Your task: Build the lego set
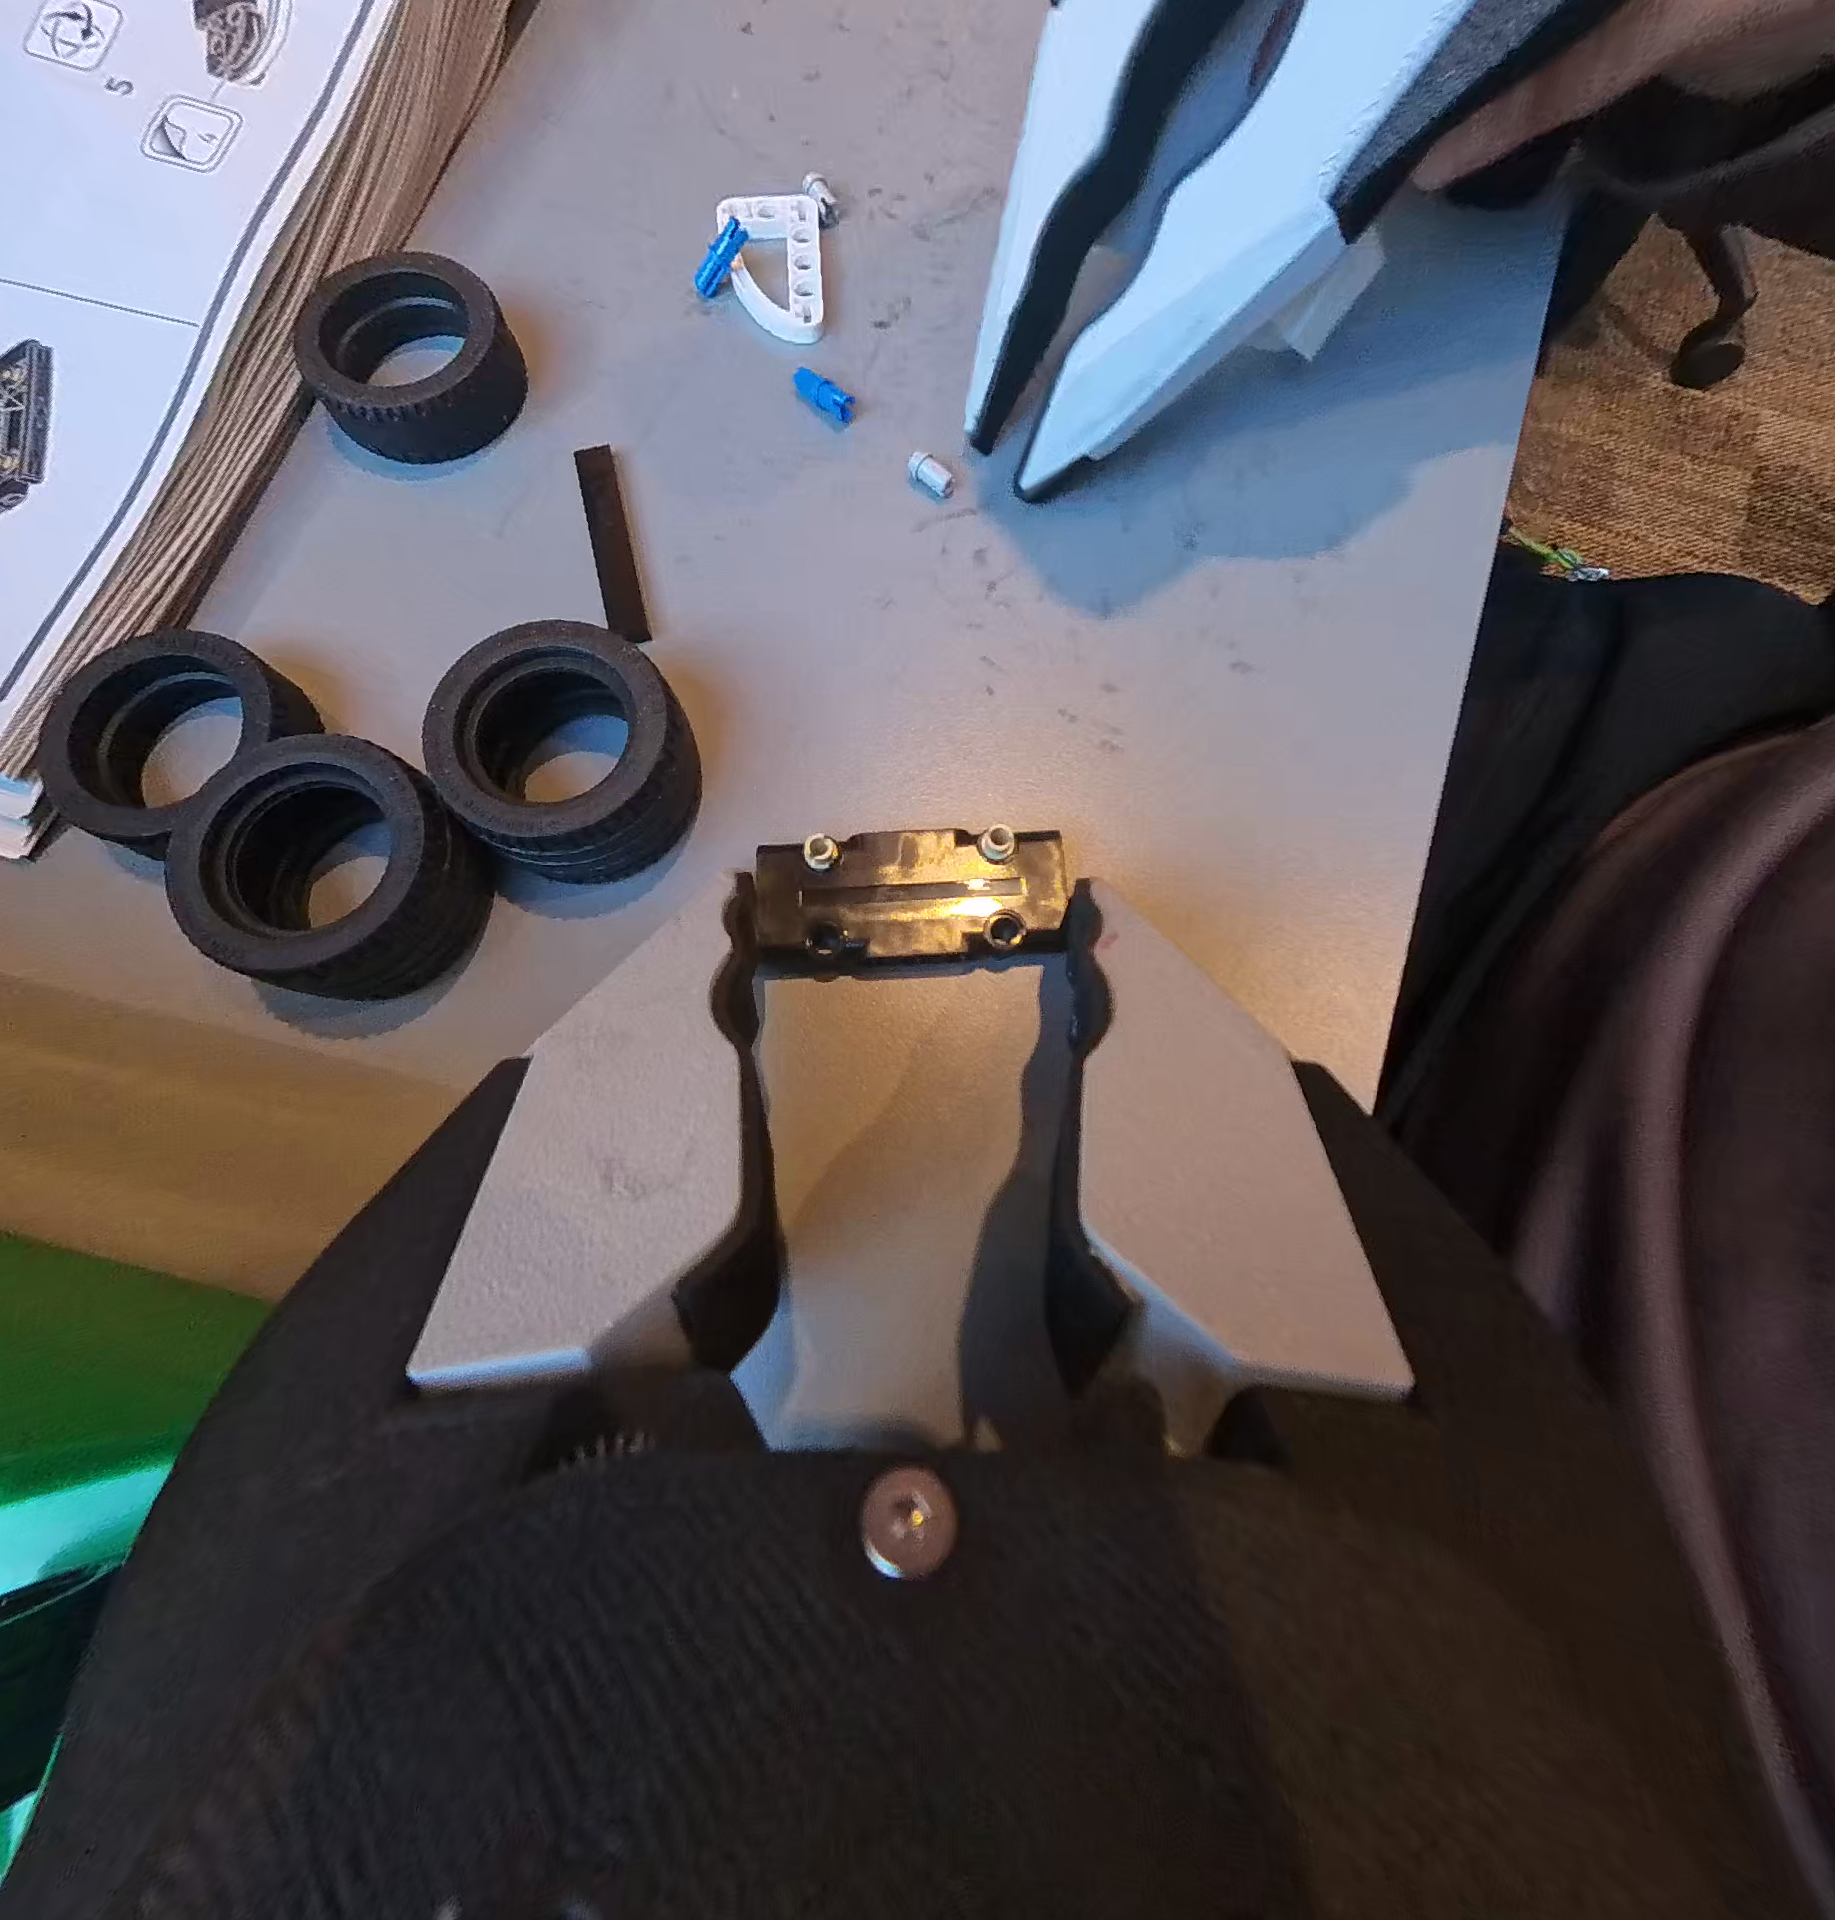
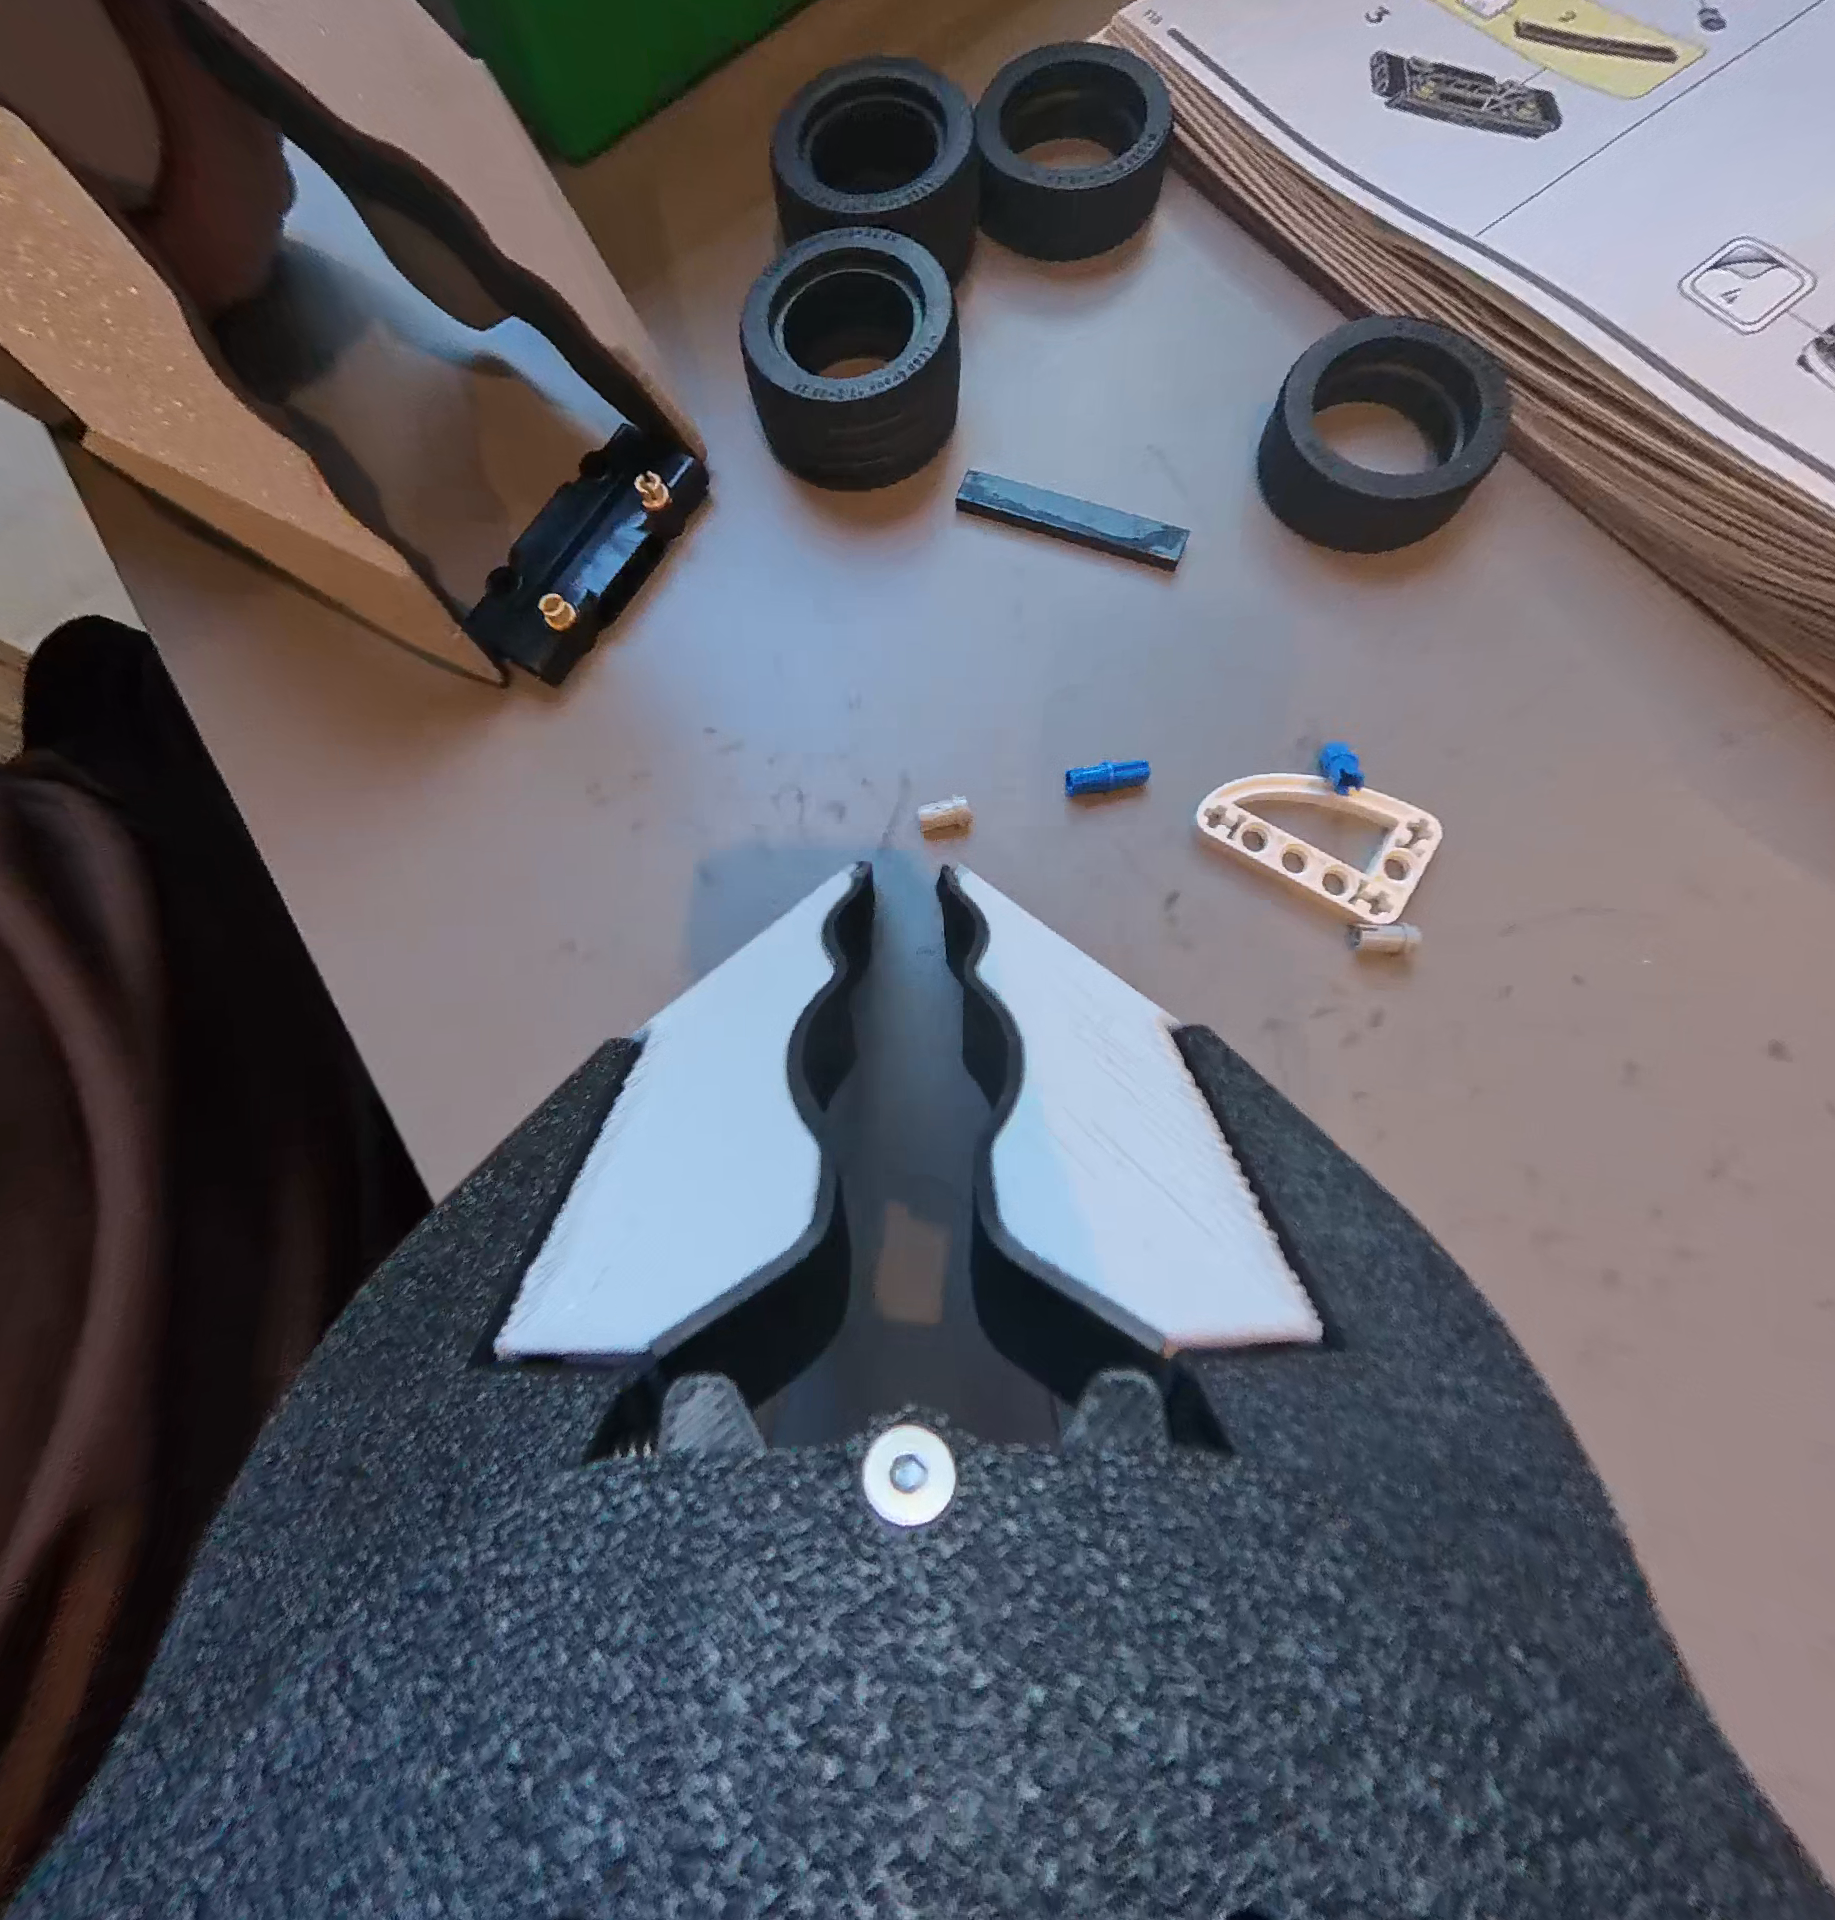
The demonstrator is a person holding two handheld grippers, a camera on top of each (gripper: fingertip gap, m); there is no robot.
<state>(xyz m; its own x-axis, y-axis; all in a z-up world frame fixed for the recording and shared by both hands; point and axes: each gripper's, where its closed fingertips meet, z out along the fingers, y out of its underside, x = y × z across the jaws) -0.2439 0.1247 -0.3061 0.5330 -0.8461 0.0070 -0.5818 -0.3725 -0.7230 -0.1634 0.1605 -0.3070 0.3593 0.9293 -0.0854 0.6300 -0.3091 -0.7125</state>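
From the left wrist view, our left gripper (image 1: 908, 914) has its fingers spread wide and clamped on the ends of the black block (image 1: 908, 894), whose long axis runs crosswise between the tips, two pale pins (image 1: 821, 850) pointing up and two holes bare, while four tyres (image 1: 409, 358) and the black strip (image 1: 612, 540) lie loose beside the manual (image 1: 113, 312), so we judge the build barely begun. From the right wrist view, our right gripper (image 2: 905, 878) is nearly closed and empty, tips aimed at the grey pin (image 2: 944, 816), with a blue pin (image 2: 1105, 777) and white curved beam (image 2: 1318, 847) waiting on the table (image 2: 1515, 1143).
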